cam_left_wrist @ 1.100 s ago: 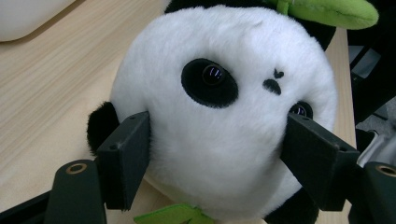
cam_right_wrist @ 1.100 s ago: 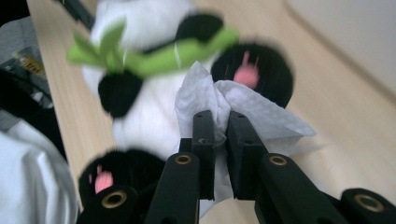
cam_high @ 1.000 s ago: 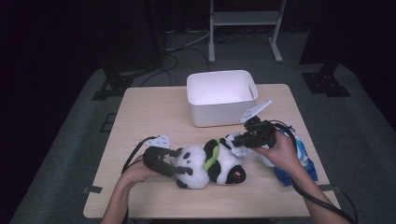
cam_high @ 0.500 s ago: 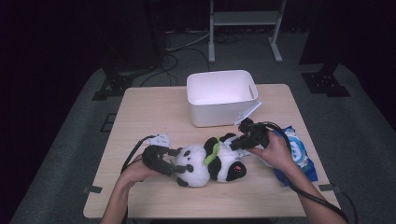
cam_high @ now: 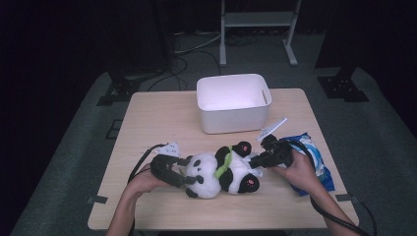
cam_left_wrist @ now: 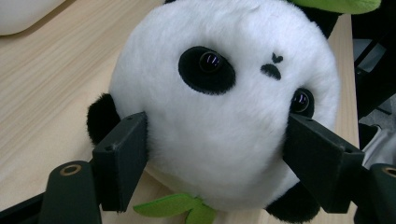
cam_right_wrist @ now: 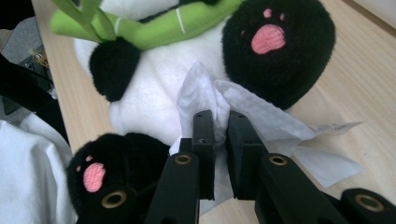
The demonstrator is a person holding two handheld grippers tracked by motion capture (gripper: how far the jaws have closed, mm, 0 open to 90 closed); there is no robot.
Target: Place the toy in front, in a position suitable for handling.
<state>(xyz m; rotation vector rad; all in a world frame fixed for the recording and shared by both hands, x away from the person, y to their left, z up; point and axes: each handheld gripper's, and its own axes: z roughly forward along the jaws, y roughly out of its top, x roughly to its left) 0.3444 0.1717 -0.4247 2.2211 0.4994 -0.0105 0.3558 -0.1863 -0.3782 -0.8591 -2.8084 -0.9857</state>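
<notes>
Nearest the person, the left gripper (cam_high: 173, 171) has its jaws set around the head of the plush panda (cam_high: 221, 169), one pad against each cheek in the left gripper view, clamped on the toy and pinning it on its back at the near middle of the wooden table (cam_high: 147, 118). The panda's face (cam_left_wrist: 233, 79) points at that camera, a green felt leaf under its chin.

Across the toy, the right gripper (cam_high: 256, 160) has its jaws nearly together, pinching a white wet wipe (cam_right_wrist: 219, 100) whose bunched end presses into the white belly fur between the two black feet with pink pads. A sewn label (cam_right_wrist: 334, 127) lies flat on the wood beside it.

The step in hand looks like wiping the panda's belly. To do it well, the head grip should stay firm so the toy does not slide, and the wipe should travel in short strokes with light pressure, keeping clear of the green bamboo stalk (cam_right_wrist: 154, 25) across the chest.

Just right of that hand lies a blue wipe packet (cam_high: 314, 164). Farther back stands an empty white bin (cam_high: 233, 120).
</notes>
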